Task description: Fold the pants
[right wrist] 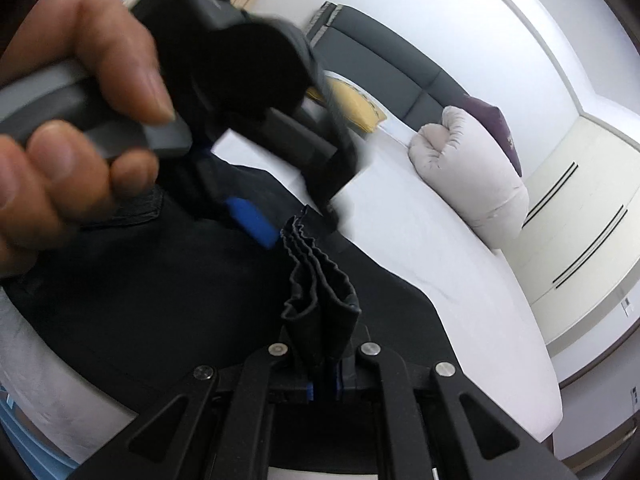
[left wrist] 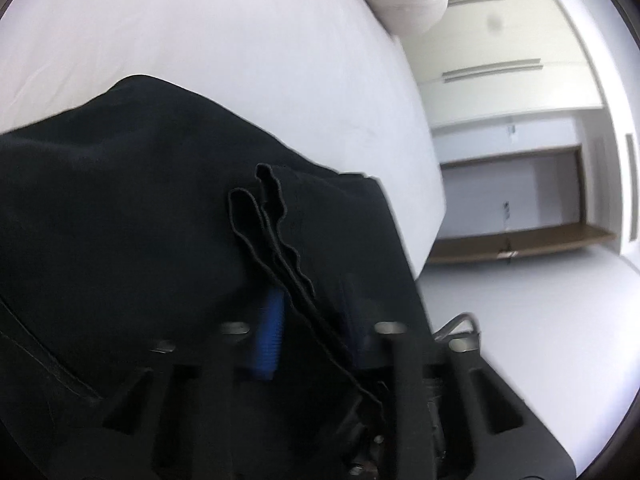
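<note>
White cotton: bed [right wrist: 460, 264] sheet carries everything; pillow [right wrist: 468, 176] lies well apart at the head.
Pants: black pants [right wrist: 168, 292], soft and limp, spread on the bed, bunched edges lifted.
Handling: likely light, drapes freely, not slippery; best taken at hem or waistband edges, layers together.
Left gripper: left gripper [right wrist: 256, 220], fingers seemingly closed on a gathered edge, though blur hides the contact.
Right gripper: right gripper [right wrist: 326, 380], fingers clamped on a pleated edge.
</note>
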